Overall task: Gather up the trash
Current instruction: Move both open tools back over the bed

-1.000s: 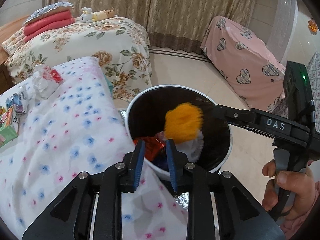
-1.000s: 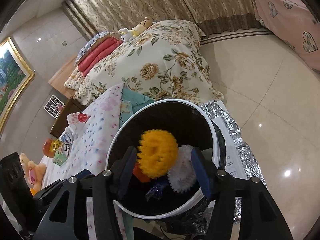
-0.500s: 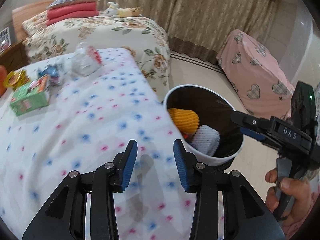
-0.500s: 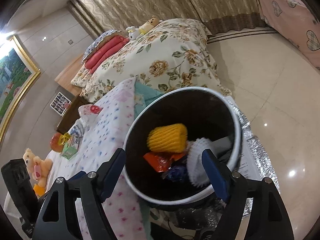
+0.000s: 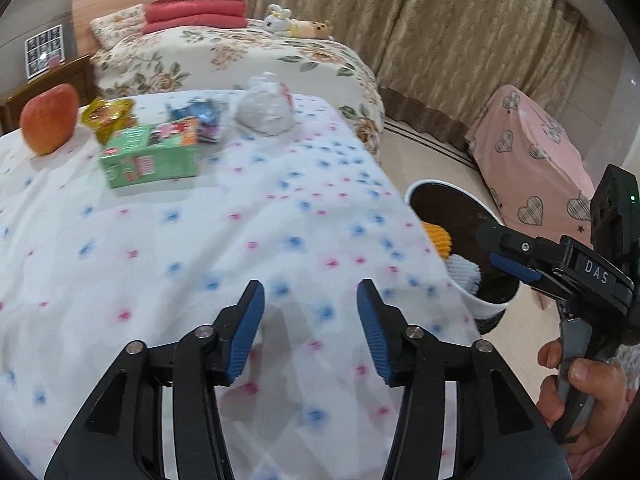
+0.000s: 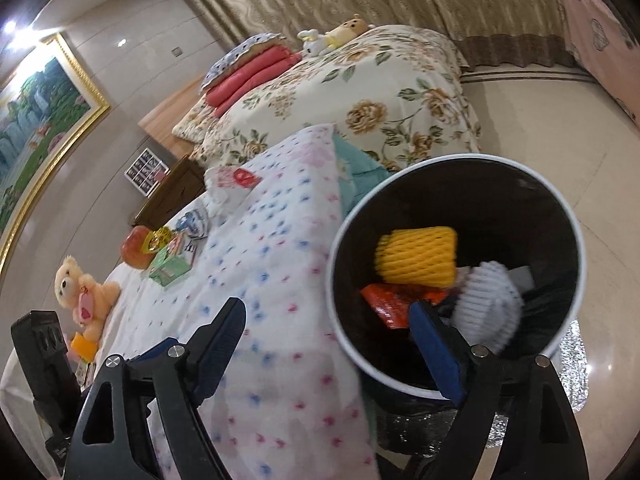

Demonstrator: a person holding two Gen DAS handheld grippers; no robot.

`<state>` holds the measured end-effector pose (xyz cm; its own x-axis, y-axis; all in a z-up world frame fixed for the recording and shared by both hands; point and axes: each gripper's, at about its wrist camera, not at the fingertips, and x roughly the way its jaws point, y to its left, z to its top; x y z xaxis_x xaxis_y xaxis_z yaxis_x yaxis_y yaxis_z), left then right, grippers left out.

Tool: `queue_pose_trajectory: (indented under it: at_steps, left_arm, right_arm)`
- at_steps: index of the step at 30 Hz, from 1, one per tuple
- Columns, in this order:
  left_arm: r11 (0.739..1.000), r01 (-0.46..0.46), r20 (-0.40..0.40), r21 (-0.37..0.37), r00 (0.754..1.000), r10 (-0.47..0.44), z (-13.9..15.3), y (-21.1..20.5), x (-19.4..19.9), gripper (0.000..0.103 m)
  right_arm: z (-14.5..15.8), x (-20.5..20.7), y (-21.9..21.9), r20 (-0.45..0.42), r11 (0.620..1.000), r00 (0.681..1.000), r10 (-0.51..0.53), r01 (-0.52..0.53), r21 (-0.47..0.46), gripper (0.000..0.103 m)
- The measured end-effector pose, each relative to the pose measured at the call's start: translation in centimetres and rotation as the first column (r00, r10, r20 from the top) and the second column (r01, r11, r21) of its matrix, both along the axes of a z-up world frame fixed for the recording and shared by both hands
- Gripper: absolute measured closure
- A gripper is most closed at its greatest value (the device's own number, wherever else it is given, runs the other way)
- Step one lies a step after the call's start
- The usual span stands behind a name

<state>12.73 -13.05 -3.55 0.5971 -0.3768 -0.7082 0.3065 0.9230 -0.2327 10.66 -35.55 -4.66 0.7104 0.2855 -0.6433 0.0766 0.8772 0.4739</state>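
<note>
Standing empty with jaws just spread apart, the left gripper [image 5: 310,326] and right gripper [image 6: 326,342] have nothing between them, because the yellow net [image 6: 416,256] already lies in the bin [image 6: 576,236]; the green box [image 5: 150,156] on the table looks next.

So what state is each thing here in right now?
Left gripper: open, empty, jaws just widened.
Right gripper: open, empty, jaws just widened.
White-rimmed black bin: upright, partly filled.
Yellow foam net sleeve: lying in the bin.
Green cardboard box: lying on the bed.
Red apple: whole, on the bed.
</note>
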Motion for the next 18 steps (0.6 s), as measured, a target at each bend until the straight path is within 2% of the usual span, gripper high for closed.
queue_pose_trajectory:
  at_steps: [4, 9, 12, 18]
  left_arm:
    - [0.999, -0.036, 0.001, -0.006, 0.999, 0.036, 0.0, 1.9, 0.2, 0.049]
    - [0.997, -0.082, 0.017, -0.003, 0.997, 0.082, 0.3, 4.2, 0.6, 0.036]
    - [0.994, -0.11, 0.023, 0.004, 0.994, 0.11, 0.3, 5.8, 1.0, 0.032]
    - [0.991, -0.131, 0.02, 0.01, 0.991, 0.131, 0.2, 8.3, 2.3, 0.029]
  right_arm:
    - [0.3, 0.7, 1.4, 0.003, 1.0, 1.0, 0.028, -0.028, -0.008, 0.017]
    - [0.4, 1.6, 3.0, 0.006, 0.998, 0.998, 0.06, -0.06, -0.017, 0.014]
    - [0.6, 2.1, 3.9, 0.01, 0.996, 0.997, 0.083, -0.082, -0.025, 0.013]
    - [0.6, 3.1, 5.9, 0.016, 0.991, 0.992, 0.126, -0.126, -0.045, 0.012]
